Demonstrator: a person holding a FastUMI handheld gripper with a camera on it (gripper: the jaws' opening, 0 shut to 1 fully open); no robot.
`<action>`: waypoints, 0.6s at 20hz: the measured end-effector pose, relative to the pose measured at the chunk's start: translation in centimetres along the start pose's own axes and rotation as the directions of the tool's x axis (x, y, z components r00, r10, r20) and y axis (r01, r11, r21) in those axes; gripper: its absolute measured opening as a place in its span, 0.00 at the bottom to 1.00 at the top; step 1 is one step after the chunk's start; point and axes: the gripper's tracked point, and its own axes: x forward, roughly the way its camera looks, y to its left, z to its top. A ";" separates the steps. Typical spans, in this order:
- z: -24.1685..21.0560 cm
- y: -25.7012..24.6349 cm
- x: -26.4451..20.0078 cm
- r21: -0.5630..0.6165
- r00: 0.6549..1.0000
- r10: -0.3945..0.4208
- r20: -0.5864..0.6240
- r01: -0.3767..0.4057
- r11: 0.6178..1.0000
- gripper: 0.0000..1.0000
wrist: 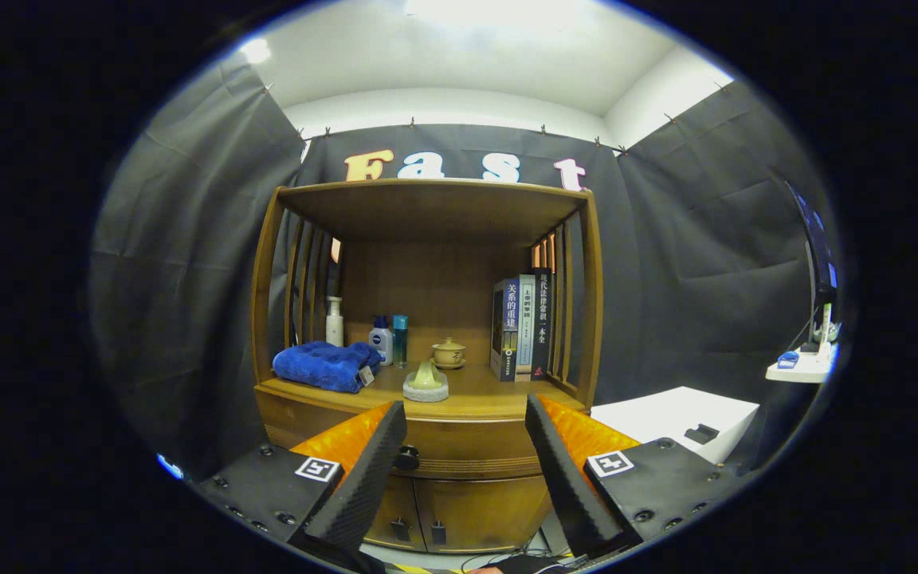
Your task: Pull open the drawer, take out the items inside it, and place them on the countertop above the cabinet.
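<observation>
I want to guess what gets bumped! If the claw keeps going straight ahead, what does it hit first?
Probably the closed drawer front of the wooden cabinet, near its dark knob. The open claw points there, though depth is hard to judge.

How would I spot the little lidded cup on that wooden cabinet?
Find the wooden cabinet beyond the open gripper. On its countertop, between the bottles and upright books, sits the lidded cup: small, round, tan, on a saucer.

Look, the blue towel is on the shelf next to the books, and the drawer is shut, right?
Not quite. In the gripper view the blue towel lies at the other end of the shelf from the books, beside the bottles. The drawer is shut, and the tool is open in front of it.
</observation>
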 end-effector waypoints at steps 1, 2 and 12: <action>-0.1 0.0 -0.2 0.011 1.000 0.000 -0.003 0.001 1.000 0.97; -0.3 -0.2 -0.2 0.018 1.000 -0.003 -0.006 0.003 1.000 0.97; -0.3 -0.4 0.1 0.039 1.000 -0.006 -0.015 0.006 0.999 0.97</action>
